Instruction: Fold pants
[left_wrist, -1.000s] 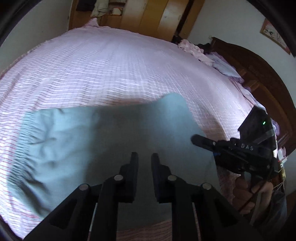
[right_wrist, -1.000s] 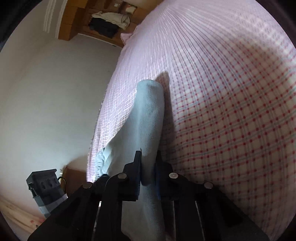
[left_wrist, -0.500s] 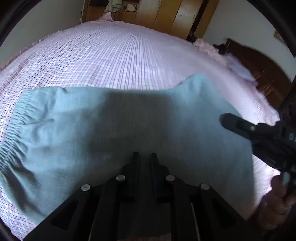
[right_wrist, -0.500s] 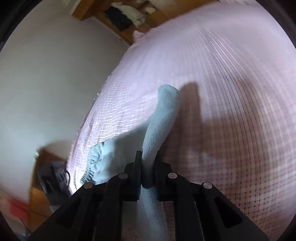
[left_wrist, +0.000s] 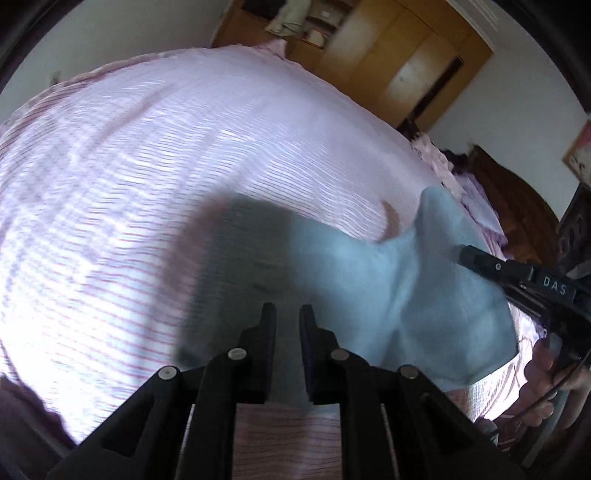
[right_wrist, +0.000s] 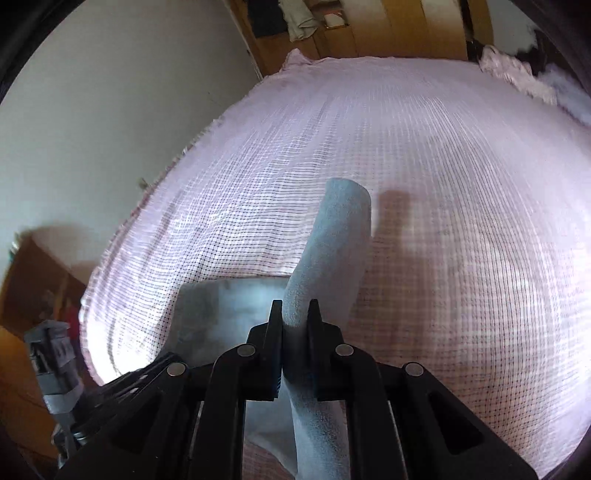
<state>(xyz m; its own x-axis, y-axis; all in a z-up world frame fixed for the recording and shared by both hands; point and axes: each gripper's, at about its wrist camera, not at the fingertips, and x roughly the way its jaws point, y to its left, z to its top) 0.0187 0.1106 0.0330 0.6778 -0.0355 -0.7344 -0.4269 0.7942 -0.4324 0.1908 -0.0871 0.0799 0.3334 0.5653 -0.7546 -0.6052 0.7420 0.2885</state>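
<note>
Soft, light blue-grey fleece pants, limp (sure to sag), lower centre of frame on pink checked bedsheet; right gripper pinching an edge, left gripper nearly closed, apparently clamping fabric too. Best held at hems.

You get strong daylight on the pink checked bedsheet, blown out to white glare at the left of both views; a dark shadow falls across the blue pants in your left view; motion blur smears the sheet's lines; the fisheye bends the room and blackens the corners.
</note>
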